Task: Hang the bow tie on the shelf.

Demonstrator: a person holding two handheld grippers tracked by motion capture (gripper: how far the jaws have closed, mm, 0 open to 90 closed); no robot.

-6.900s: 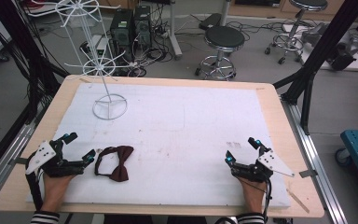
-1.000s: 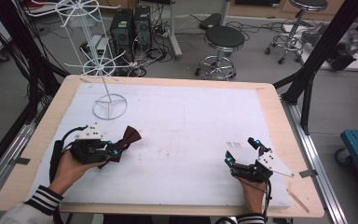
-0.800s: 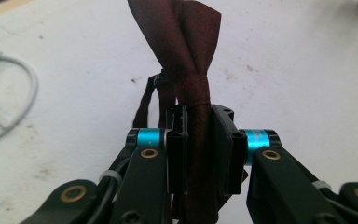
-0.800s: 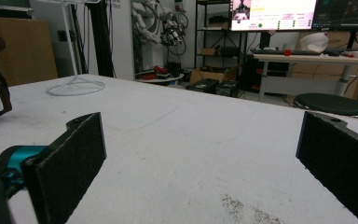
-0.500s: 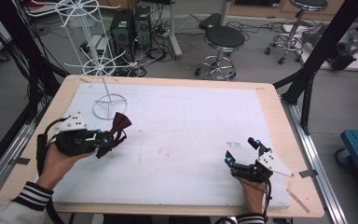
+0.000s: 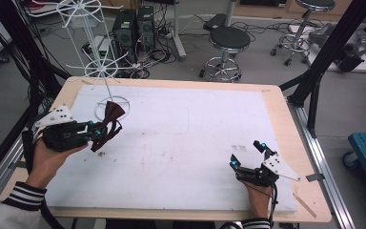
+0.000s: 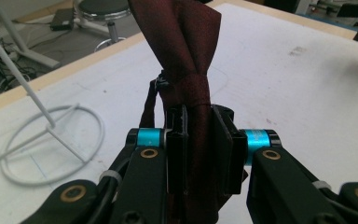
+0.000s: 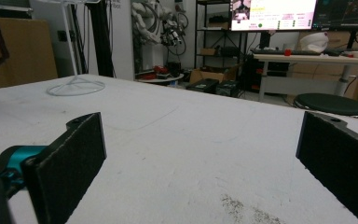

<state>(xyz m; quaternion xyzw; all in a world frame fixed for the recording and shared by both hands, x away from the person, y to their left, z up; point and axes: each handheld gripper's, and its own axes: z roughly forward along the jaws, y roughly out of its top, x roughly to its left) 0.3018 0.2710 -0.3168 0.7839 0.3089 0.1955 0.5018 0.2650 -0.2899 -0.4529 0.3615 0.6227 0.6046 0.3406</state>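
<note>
The bow tie (image 6: 107,125) is off the table (image 6: 181,129), pinched at its knot between the shut jaws of the left gripper (image 6: 95,131); in the left gripper view its dark red wings (image 7: 186,51) rise straight up out of the jaws, so its long axis runs roughly along the gripper's own line, tilted up and away from the hand. It hangs just beside the round base of the white wire stand (image 6: 106,78), whose pole climbs to spoked rings above; the stand lies ahead and slightly left of the tie, and the left hand (image 6: 47,160) is by far the nearer one, so any hanging move would likely be its job, a lift toward the rings. The right gripper (image 6: 248,157) rests on the table near the front right corner, jaws wide apart and empty, well apart from the tie. Compared with half a second ago, the tie has been carried farther up and toward the stand's base; the right gripper has not moved.
</note>
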